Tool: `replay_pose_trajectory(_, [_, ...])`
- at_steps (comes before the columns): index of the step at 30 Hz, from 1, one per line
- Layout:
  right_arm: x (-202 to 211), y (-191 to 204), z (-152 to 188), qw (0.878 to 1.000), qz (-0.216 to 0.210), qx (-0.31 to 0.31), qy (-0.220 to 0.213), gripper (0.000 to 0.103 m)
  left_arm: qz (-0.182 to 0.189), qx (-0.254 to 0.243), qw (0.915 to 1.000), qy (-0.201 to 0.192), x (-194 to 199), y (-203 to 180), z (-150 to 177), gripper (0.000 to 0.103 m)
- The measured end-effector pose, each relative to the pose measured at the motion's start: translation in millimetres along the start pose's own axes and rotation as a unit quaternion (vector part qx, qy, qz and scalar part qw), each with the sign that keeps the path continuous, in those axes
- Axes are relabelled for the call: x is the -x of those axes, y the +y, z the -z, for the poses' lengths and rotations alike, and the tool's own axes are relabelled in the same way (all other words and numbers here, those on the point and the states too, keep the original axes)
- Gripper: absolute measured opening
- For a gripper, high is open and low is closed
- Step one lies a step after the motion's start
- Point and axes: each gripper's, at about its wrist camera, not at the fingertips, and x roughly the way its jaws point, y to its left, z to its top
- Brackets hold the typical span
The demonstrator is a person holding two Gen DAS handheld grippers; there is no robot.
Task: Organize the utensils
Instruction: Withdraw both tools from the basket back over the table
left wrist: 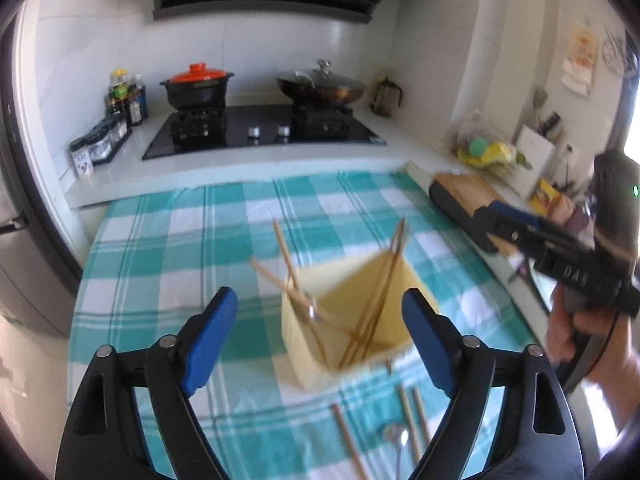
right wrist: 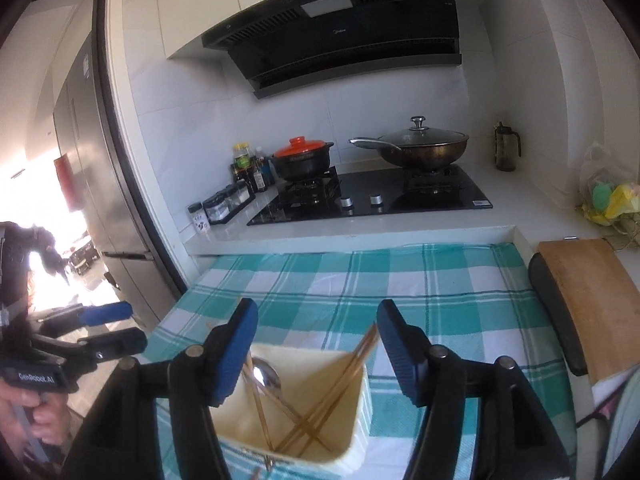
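Note:
A cream holder box [left wrist: 352, 320] stands on the teal checked cloth [left wrist: 168, 248]; it also shows in the right wrist view [right wrist: 296, 412]. Several wooden chopsticks [left wrist: 376, 300] and a metal spoon [right wrist: 266, 376] lean inside it. More chopsticks [left wrist: 408, 420] and a spoon [left wrist: 396, 440] lie on the cloth in front of the box. My left gripper [left wrist: 320, 336] is open and empty, just before the box. My right gripper [right wrist: 318, 352] is open and empty, above the box; it also shows in the left wrist view [left wrist: 496, 216].
A raised counter holds a black gas hob [left wrist: 260, 132], a red-lidded pot [left wrist: 198, 88], a lidded wok [left wrist: 320, 88] and seasoning bottles [left wrist: 124, 96]. A wooden cutting board [right wrist: 588, 300] lies right of the cloth. A fridge [right wrist: 100, 200] stands at the left.

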Motion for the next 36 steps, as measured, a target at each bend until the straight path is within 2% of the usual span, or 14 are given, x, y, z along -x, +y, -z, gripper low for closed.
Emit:
replay_pose_trajectory(3, [23.4, 1.3, 32.8, 0.998, 0.017, 0.040, 0.044, 0.063, -0.008, -0.028, 0.9987, 0.041, 8.5, -5.0, 46.5, 0.088])
replay_pose_trajectory(7, [51.7, 0.8, 99.5, 0.991, 0.038, 0.077, 0.101, 0.064, -0.014, -0.044, 0.9955, 0.083, 11.9, -5.6, 126.4, 0.093])
replay_pose_trajectory(10, [68.7, 2.0, 159.7, 0.985, 0.058, 0.095, 0.129, 0.064, -0.030, -0.019, 0.9937, 0.106, 5.2, 0.7, 183.5, 0.093])
replay_pose_trajectory(14, [83.4, -0.9, 223.9, 0.985, 0.076, 0.065, 0.140, 0.063, -0.029, 0.045, 0.9936, 0.100, -5.4, 13.8, 231.8, 0.092])
replay_pose_trajectory(17, [84.6, -3.9, 253.1, 0.984, 0.102, 0.049, 0.137, 0.064, -0.058, 0.064, 0.9932, 0.078, -15.1, 18.4, 243.7, 0.092])
replay_pose_trajectory(20, [76.2, -14.9, 268.4, 0.982, 0.120, 0.027, 0.141, 0.064, -0.084, 0.053, 0.9938, 0.049, -20.6, 19.6, 242.9, 0.092])
replay_pose_trajectory(23, [68.8, -27.8, 275.8, 0.982, 0.128, 0.001, 0.140, 0.064, -0.099, 0.037, 0.9936, 0.041, -30.4, 21.1, 238.0, 0.093])
replay_pose_trajectory(26, [60.8, -43.0, 279.2, 0.979, 0.148, -0.021, 0.141, 0.064, -0.112, 0.022, 0.9921, 0.053, -46.5, 23.3, 234.7, 0.093])
replay_pose_trajectory(28, [57.1, -53.6, 281.7, 0.977, 0.142, -0.048, 0.152, 0.064, -0.110, 0.014, 0.9909, 0.076, -59.0, 22.9, 233.2, 0.093])
replay_pose_trajectory(31, [60.1, -59.8, 281.9, 0.977, 0.139, -0.069, 0.146, 0.064, -0.108, 0.010, 0.9900, 0.090, -67.6, 21.3, 233.8, 0.103])
replay_pose_trajectory(33, [60.9, -60.7, 282.3, 0.978, 0.134, -0.073, 0.144, 0.064, -0.096, 0.020, 0.9910, 0.092, -68.7, 24.2, 233.6, 0.103])
replay_pose_trajectory(36, [58.1, -56.6, 282.2, 0.978, 0.133, -0.064, 0.149, 0.070, -0.098, 0.020, 0.9909, 0.090, -66.4, 22.3, 235.4, 0.103])
